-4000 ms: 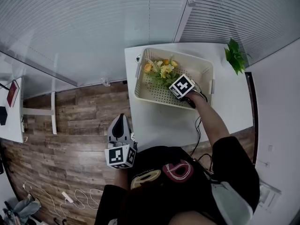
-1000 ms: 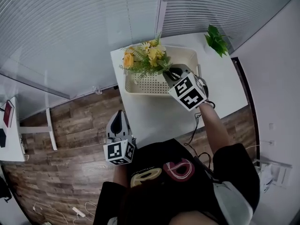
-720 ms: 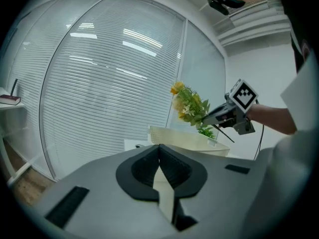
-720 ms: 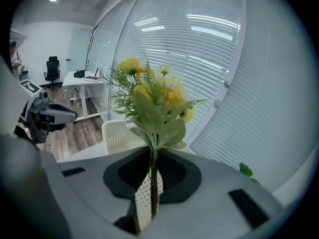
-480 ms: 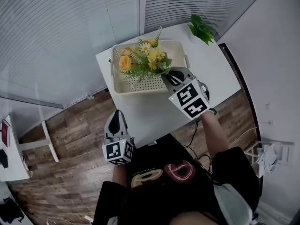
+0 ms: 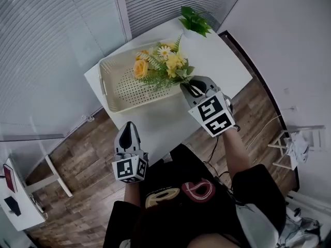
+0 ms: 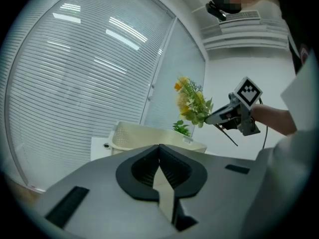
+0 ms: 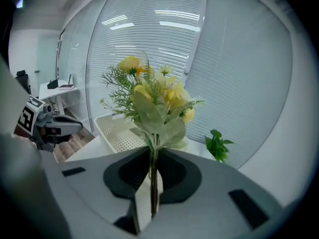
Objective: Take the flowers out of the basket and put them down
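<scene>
The left gripper [image 6: 129,127] hangs over the wooden floor [image 6: 77,190], just off the near edge of the white table [image 6: 161,122], its jaws pressed together with nothing between them. Further out, the right gripper [image 6: 187,88] sits above the table's near right part, clamped tight on the stems of the flowers [image 6: 163,63]. The bouquet is upright in the air, clear above the right end of the cream basket [image 6: 106,84]. The basket lies slantwise, its left end close to the table's left corner. Bare tabletop runs along the near edge and to the right, up to the potted plant [image 6: 194,19] at the far corner. Window blinds [image 6: 51,45] stand behind.
</scene>
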